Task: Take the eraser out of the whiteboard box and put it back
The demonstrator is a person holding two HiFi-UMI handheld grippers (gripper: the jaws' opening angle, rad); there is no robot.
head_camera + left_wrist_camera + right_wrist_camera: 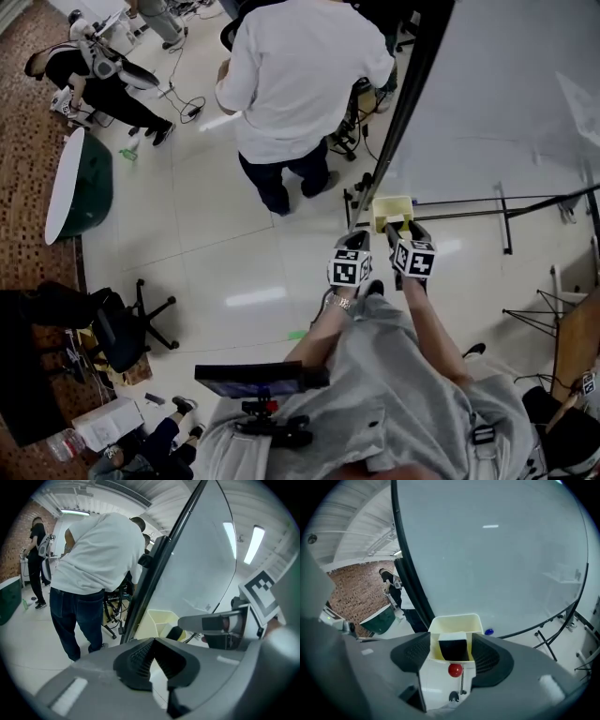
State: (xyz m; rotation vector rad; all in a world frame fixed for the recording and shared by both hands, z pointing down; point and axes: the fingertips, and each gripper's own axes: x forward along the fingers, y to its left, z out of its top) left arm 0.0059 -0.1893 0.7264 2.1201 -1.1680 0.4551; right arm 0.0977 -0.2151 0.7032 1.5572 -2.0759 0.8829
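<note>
A cream whiteboard box (pixel 454 618) hangs at the bottom edge of the whiteboard (pixel 497 559). The eraser (pixel 453 649), black with a white top, sits upright inside it. My right gripper (pixel 451 639) is open, its jaws standing wide on either side of the eraser and not pressing on it. The head view shows the right gripper (pixel 401 228) at the box (pixel 392 208), with my left gripper (pixel 355 242) just to its left. The left gripper (pixel 152 656) is shut on nothing; in its view the box (pixel 159 620) and the right gripper's fingers (pixel 206 623) lie ahead.
A red ball (pixel 455 670) sits on the white part below the box, and a blue magnet (pixel 488 632) is on the board. The board's black frame (pixel 412 94) runs up past the box. A person in a white shirt (pixel 300 75) stands close by on the left.
</note>
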